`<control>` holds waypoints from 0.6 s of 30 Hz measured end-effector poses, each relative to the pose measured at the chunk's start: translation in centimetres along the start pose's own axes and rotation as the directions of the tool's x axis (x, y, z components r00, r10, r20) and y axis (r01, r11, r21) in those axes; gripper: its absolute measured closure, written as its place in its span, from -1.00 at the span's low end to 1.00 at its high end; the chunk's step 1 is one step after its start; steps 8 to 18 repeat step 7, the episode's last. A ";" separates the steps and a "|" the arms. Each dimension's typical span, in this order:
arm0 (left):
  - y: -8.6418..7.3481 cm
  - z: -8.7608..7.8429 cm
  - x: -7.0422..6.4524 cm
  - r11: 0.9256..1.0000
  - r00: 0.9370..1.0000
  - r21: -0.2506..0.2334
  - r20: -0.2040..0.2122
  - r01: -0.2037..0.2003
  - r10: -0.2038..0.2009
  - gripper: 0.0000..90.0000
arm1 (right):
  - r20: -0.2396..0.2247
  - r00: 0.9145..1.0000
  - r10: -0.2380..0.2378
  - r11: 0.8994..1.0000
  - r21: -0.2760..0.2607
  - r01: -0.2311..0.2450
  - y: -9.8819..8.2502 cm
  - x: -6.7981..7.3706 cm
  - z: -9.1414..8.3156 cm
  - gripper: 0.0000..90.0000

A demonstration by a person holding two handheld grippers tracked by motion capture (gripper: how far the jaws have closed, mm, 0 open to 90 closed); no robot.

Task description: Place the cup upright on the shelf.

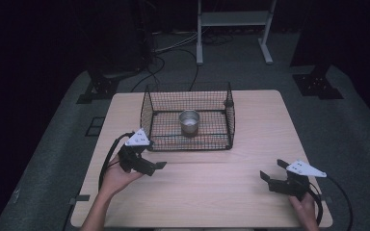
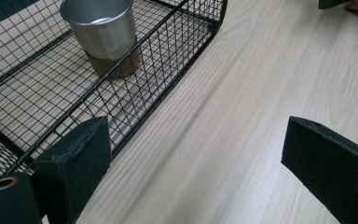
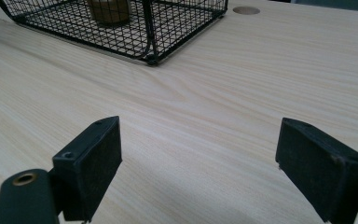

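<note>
A: Where is the metal cup [image 1: 189,122] sitting?

B: Upright inside the black wire basket [image 1: 147,108], near the middle of its floor, a little toward the near side. The basket stands on the far half of the wooden table [image 1: 212,192]. In the left gripper view the cup [image 2: 101,29] shows a brown band around its base.

A: And the left gripper [image 1: 155,167]?

B: It is held in the person's left hand [image 1: 115,177], just in front of the basket's near left corner. Its jaws point to the right, along the basket's near wall, close to it but not touching as far as the high view shows. The cup lies beyond that wall, farther off and to the right of the jaws.

A: Is anything held in it?

B: No. In its own view the jaws stand wide apart with bare table between them; the basket [image 2: 158,51] and cup are up at the left, beyond the left pad.

A: What about the right gripper [image 1: 273,172]?

B: It sits low over the near right part of the table, well apart from the basket, in the right hand [image 1: 304,208]. Its jaws are also spread wide and hold nothing. In its own view the basket's corner [image 3: 151,42] is far ahead to the left, with the cup's brown base [image 3: 108,10] just visible behind the mesh.
</note>
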State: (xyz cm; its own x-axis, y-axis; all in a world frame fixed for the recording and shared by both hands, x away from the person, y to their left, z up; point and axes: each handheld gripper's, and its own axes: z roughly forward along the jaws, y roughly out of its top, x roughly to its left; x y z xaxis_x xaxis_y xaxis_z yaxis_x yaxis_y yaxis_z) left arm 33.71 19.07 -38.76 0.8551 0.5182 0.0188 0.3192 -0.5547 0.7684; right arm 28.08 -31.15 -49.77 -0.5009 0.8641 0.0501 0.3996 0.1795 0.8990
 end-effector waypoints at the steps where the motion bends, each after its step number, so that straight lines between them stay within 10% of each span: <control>1: -0.3 -0.1 -0.1 1.000 1.000 -0.007 0.000 0.003 -0.003 -0.84 | 0.000 1.000 0.000 1.000 0.000 0.000 0.0 0.0 0.0 -0.70; 18: -1.7 -0.5 -0.3 0.999 1.000 -0.032 -0.005 0.027 -0.028 -0.84 | 0.002 1.000 -0.002 1.000 0.002 0.002 0.0 0.0 0.0 -0.70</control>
